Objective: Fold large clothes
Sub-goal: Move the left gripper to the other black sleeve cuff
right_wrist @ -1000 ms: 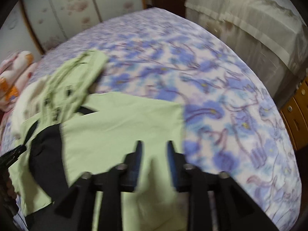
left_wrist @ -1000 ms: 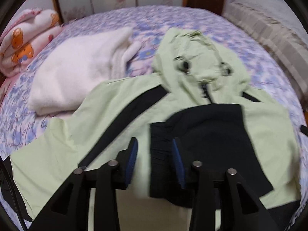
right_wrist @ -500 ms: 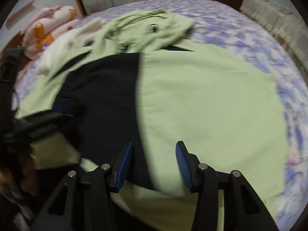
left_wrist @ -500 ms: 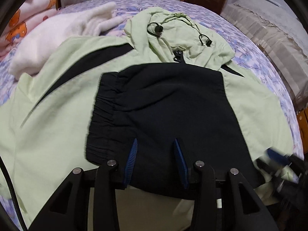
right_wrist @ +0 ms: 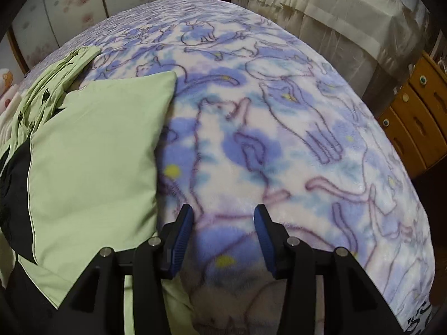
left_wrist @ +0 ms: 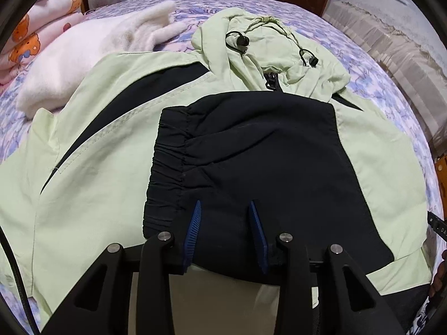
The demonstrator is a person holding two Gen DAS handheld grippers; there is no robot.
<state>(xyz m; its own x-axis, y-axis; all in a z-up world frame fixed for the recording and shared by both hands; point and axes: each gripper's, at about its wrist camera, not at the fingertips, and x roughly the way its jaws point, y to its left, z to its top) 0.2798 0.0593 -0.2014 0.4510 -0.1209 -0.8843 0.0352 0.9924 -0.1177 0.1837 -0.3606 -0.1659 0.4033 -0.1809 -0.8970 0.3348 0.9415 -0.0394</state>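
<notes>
A pale green hooded jacket (left_wrist: pixel 92 167) with black panels lies spread on the bed. Its right sleeve, with a black elastic cuff (left_wrist: pixel 164 167), is folded across the chest. The hood (left_wrist: pixel 268 53) lies bunched at the far end. My left gripper (left_wrist: pixel 225 223) is open and empty, just above the black sleeve. In the right wrist view the jacket's green folded edge (right_wrist: pixel 92 162) lies at left. My right gripper (right_wrist: pixel 223 223) is open and empty over the bare blanket, to the right of the jacket.
The bed has a purple cat-print fleece blanket (right_wrist: pixel 293 139). A white fluffy garment (left_wrist: pixel 92 47) and a pink cartoon blanket (left_wrist: pixel 33 36) lie at the far left. A beige covered bed (right_wrist: pixel 335 14) and a wooden drawer unit (right_wrist: pixel 419 111) stand to the right.
My left gripper stayed above the folded black sleeve. My right gripper swung right, off the jacket's green panel, and now points over the bare blanket.
</notes>
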